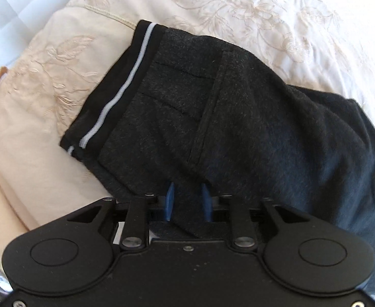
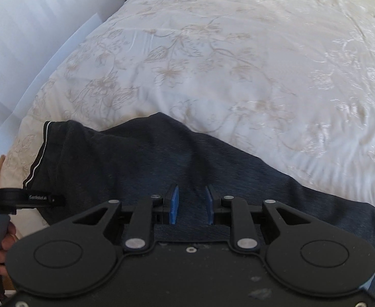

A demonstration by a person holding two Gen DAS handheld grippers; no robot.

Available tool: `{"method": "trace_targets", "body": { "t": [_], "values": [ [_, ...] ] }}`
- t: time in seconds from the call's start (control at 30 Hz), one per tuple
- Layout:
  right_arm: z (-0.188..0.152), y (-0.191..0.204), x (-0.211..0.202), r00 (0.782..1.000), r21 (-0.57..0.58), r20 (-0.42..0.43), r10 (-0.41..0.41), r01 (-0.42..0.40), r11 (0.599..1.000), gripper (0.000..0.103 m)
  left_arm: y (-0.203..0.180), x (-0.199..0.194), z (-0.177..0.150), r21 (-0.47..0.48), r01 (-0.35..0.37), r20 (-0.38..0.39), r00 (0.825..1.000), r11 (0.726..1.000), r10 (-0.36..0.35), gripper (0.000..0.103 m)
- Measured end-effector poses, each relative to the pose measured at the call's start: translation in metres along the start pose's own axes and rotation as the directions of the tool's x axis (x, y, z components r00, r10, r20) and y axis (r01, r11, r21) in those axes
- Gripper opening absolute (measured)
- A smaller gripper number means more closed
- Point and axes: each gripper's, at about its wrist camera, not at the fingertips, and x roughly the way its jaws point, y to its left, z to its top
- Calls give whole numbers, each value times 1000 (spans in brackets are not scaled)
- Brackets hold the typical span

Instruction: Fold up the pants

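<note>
White floral bedspread [image 2: 238, 64] carried dark pants [image 1: 238, 128], waistband [image 1: 115, 87] leftward. Left tool [image 1: 187, 199] and right tool [image 2: 191, 204], both part-open over near-edge fabric; grip unclear, probably poised for folding.

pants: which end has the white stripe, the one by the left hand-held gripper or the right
The left hand-held gripper end: the pants carry a black waistband with one white stripe there; the right hand-held gripper sits over plain grey leg fabric.
</note>
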Motion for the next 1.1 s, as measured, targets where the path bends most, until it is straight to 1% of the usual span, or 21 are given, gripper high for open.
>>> {"method": "trace_targets", "body": {
  "t": [0.03, 0.07, 0.1, 0.13, 0.23, 0.27, 0.33, 0.4, 0.43, 0.47, 0.5, 0.57, 0.63, 0.67, 0.7, 0.77, 0.83, 0.9, 0.97, 1.03, 1.1],
  "values": [
    [1, 2, 3, 1000, -4, -7, 0, 0, 1000, 24, 2, 0, 0, -14, 12, 2, 1000, 1000, -12, 4],
    [2, 2, 6, 1000, -9, -13, -2, 2, 1000, 24, 4, -1, 0, -26, 19, 8, 1000, 999, -19, 1],
    [3, 3, 8, 1000, -14, -15, -4, 4, 1000, 24, 6, -3, -1, -35, 15, 18, 1000, 999, -14, 1],
    [5, 5, 10, 1000, -16, -16, -6, 5, 1000, 24, 8, -5, -3, -33, -7, 31, 999, 999, 8, 1],
    [10, 5, 14, 1000, -11, -19, -5, 4, 1000, 24, 16, -11, -7, -6, -105, 74, 992, 994, 106, 0],
    [11, 5, 14, 1000, -8, -21, -3, 3, 1000, 24, 23, -13, -8, -13, -114, 76, 991, 993, 114, 0],
    [15, 6, 18, 1000, -10, -28, 2, -2, 1000, 24, 42, -17, -6, -44, -94, 63, 993, 995, 97, 0],
    [18, 8, 20, 1000, -19, -31, 4, -4, 1000, 24, 55, -20, -2, -63, -56, 48, 997, 996, 59, 1],
    [20, 10, 21, 1000, -25, -31, 3, -3, 1000, 24, 59, -21, 0, -73, -29, 44, 999, 997, 33, 2],
    [21, 11, 22, 1000, -31, -31, 3, -4, 999, 24, 63, -22, 0, -85, -6, 39, 999, 996, 9, 8],
    [22, 13, 23, 999, -38, -32, 4, -5, 999, 24, 69, -22, 0, -97, 15, 32, 999, 995, -12, 12],
    [25, 16, 23, 999, -47, -32, 6, -7, 999, 24, 69, -19, -1, -110, 36, 23, 999, 993, -34, 16],
    [27, 19, 24, 1000, -52, -29, 8, -10, 999, 24, 66, -18, -1, -108, 43, 25, 999, 993, -41, 28],
    [28, 20, 24, 1000, -53, -27, 9, -11, 999, 24, 63, -17, -1, -101, 47, 22, 999, 994, -45, 38],
    [29, 21, 25, 1000, -52, -25, 12, -13, 999, 24, 59, -15, 0, -91, 47, 16, 999, 995, -46, 45],
    [30, 22, 26, 1000, -46, -25, 17, -18, 999, 24, 54, -11, 0, -80, 28, 8, 1000, 996, -27, 45],
    [30, 23, 26, 999, -45, -26, 18, -19, 999, 24, 49, -12, -2, -85, 10, 18, 1000, 996, -8, 45],
    [30, 23, 26, 1000, -46, -23, 16, -17, 999, 24, 50, -15, -5, -89, -2, 42, 999, 996, 6, 46],
    [29, 24, 25, 1000, -48, -19, 14, -15, 999, 24, 51, -18, -10, -85, -30, 66, 997, 996, 36, 46],
    [27, 24, 24, 1000, -54, -17, 15, -16, 998, 24, 56, -19, -16, -102, -52, 79, 995, 993, 60, 47],
    [26, 25, 24, 1000, -63, -17, 14, -15, 998, 24, 61, -10, -11, -126, -30, 67, 997, 992, 39, 49]
  ]
}}
